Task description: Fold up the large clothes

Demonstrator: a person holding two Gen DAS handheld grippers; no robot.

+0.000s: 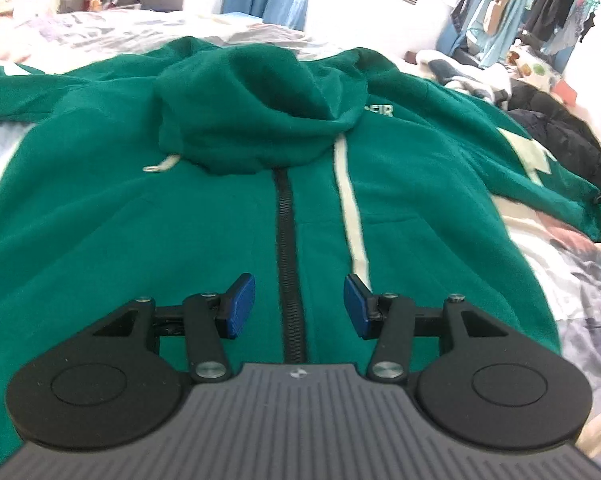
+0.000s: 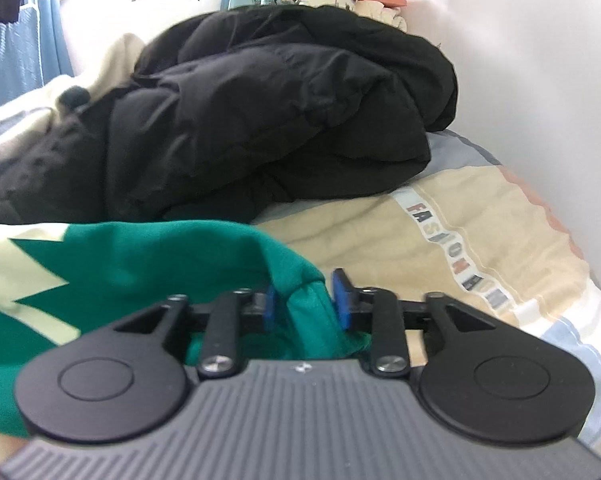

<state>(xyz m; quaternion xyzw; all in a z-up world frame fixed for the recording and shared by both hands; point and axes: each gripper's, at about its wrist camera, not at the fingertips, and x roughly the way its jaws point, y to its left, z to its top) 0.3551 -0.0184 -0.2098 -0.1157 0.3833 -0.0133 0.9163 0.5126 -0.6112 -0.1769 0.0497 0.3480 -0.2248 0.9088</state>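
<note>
Green hoodie (image 1: 180, 208) lies spread flat on the bed (image 2: 480, 240), zipper side up. Left claw (image 1: 299, 307) hovers half open over the zipper (image 1: 288, 260), holding nothing. Right claw (image 2: 305, 303) stands apart around the sleeve cuff (image 2: 308, 300), near a black jacket (image 2: 280, 112).

bright daylight | background blown out | soft blur | fisheye-bent edges
</note>
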